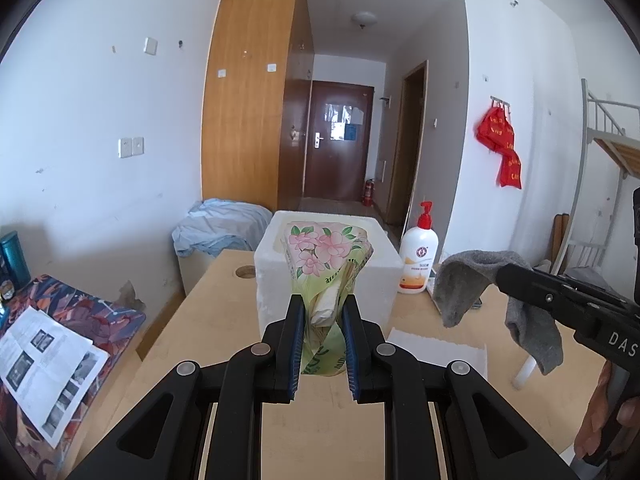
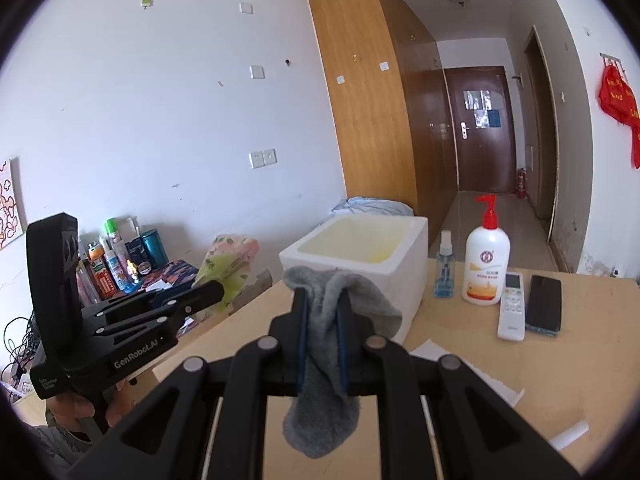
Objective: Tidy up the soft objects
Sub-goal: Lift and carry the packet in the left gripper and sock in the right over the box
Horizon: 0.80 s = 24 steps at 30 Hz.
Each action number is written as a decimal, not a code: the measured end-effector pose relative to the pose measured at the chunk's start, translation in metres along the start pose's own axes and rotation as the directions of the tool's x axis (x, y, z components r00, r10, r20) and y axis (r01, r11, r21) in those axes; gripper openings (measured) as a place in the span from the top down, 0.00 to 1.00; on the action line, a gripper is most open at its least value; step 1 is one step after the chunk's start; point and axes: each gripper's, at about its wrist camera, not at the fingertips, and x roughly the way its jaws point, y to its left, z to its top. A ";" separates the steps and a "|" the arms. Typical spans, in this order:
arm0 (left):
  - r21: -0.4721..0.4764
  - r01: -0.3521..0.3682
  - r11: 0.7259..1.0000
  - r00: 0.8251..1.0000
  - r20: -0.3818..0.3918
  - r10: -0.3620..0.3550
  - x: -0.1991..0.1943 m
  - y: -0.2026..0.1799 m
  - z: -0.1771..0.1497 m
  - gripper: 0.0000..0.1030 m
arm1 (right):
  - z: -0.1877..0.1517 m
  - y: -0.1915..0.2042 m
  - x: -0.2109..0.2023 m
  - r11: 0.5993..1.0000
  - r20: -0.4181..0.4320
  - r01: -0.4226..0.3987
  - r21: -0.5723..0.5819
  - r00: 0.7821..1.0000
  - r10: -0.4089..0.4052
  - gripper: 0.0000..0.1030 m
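Grey knitted sock (image 2: 320,344): clamped in right gripper (image 2: 320,304), hanging above wooden table (image 2: 520,360). Green floral plastic tissue pack (image 1: 324,280): clamped in left gripper (image 1: 323,304), before white foam box (image 1: 384,272).

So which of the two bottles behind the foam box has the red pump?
The big white lotion bottle, standing right of the foam box. The small clear spray bottle between them holds blue liquid and has a clear nozzle.
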 end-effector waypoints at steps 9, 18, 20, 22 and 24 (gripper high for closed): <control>0.008 0.004 1.000 1.000 0.002 -0.004 0.021 -0.002 0.022 0.81 | 0.020 -0.015 0.016 1.000 -0.008 0.015 0.007 1.000 -0.015 0.85; 0.012 0.010 1.000 1.000 0.000 -0.010 0.046 0.000 0.042 0.81 | 0.040 -0.023 0.037 1.000 -0.023 0.030 0.000 0.999 -0.030 0.85; 0.010 0.013 1.000 1.000 -0.002 -0.013 0.052 0.000 0.046 0.81 | 0.044 -0.024 0.042 1.000 -0.027 0.031 -0.004 0.999 -0.031 0.85; 0.011 0.018 1.000 1.000 -0.006 -0.018 0.059 0.000 0.051 0.81 | 0.047 -0.026 0.046 0.999 -0.030 0.032 -0.008 0.999 -0.032 0.85; 0.017 0.020 1.000 1.000 -0.012 -0.019 0.066 0.000 0.054 0.81 | 0.052 -0.027 0.051 0.999 -0.030 0.033 -0.013 0.999 -0.033 0.85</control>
